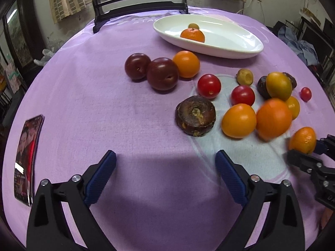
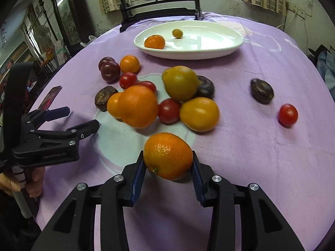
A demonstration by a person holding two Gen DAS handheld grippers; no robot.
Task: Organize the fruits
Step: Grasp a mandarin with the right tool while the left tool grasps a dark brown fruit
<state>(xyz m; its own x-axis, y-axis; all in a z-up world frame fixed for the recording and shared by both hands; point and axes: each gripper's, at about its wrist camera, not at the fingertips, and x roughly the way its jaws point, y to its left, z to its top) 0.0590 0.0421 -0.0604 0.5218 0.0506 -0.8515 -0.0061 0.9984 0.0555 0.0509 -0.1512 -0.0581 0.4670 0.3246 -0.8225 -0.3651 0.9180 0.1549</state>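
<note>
My right gripper (image 2: pixel 168 164) is shut on a small mandarin (image 2: pixel 168 158), held just above the purple cloth; it also shows in the left wrist view (image 1: pixel 303 139). My left gripper (image 1: pixel 165 163) is open and empty over bare cloth, near a brown chestnut-like fruit (image 1: pixel 195 116). A white oval dish (image 2: pixel 188 52) at the back holds a mandarin (image 2: pixel 154 41) and a small olive-yellow fruit (image 2: pixel 177 33). Loose fruit lies in the middle: a blurred orange (image 2: pixel 138 105), yellow plums (image 2: pixel 199 114), red tomatoes (image 2: pixel 169 110), dark plums (image 1: pixel 162 76).
A phone (image 1: pixel 27 159) lies at the cloth's left edge. A dark wooden stand (image 2: pixel 159 12) with a round panel stands behind the dish. A dark fruit (image 2: pixel 261 91) and a tomato (image 2: pixel 287 115) lie apart on the right. The table edge curves close on both sides.
</note>
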